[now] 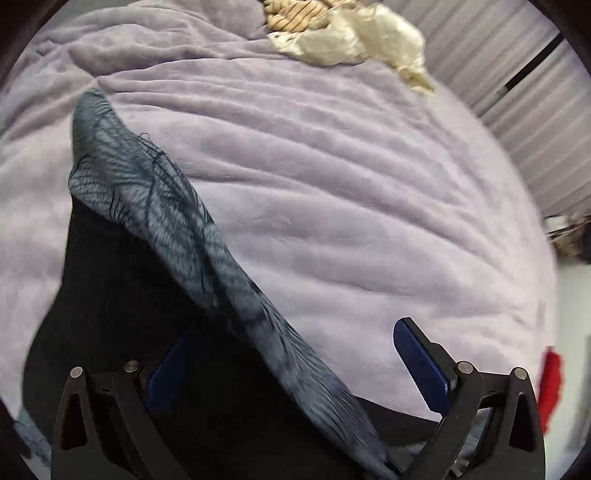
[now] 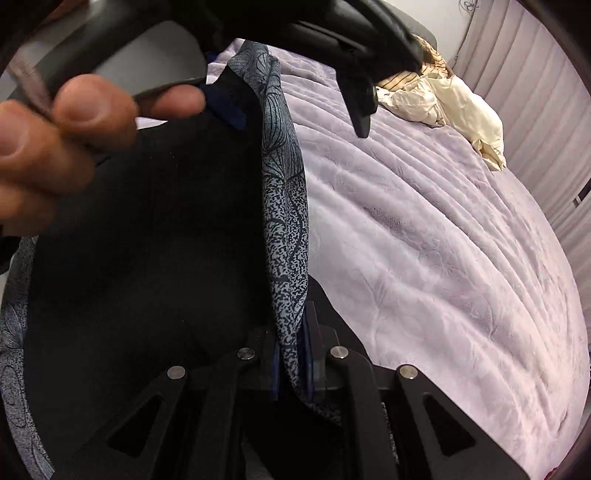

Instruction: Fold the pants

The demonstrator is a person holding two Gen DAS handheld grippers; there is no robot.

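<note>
My right gripper (image 2: pixel 293 354) is clamped on the pants (image 2: pixel 284 229), its 2 jaws pressed together with a thin band of the patterned cloth pinched between them. My left gripper (image 1: pixel 291 350) stands wide apart; its right finger (image 1: pixel 421 365), with a blue ribbed pad, is clear of the cloth, and the other pad is half hidden behind the dark fabric, so it presses on nothing I can see.

The pants hang lifted above the bed (image 1: pixel 332 192), one raised edge running as a taut ridge between my 2 grippers. That edge shows grey-blue cloth printed with dark leaf veins and speckles, thin and soft, with loose threads along it; the large panel beside it is plain black.

The bed cover is lilac, plush and quilted in long curving ribs, and most of it lies bare to the right of the pants and beyond them, giving wide room. Its far side meets a ribbed pale headboard (image 2: pixel 535 110).

Near that far edge sits a crumpled cream cloth (image 1: pixel 354 37) beside a tan striped one (image 1: pixel 295 14), well apart from the pants. My hand (image 2: pixel 62 140) on the left gripper's handle fills the upper left of the right wrist view.
</note>
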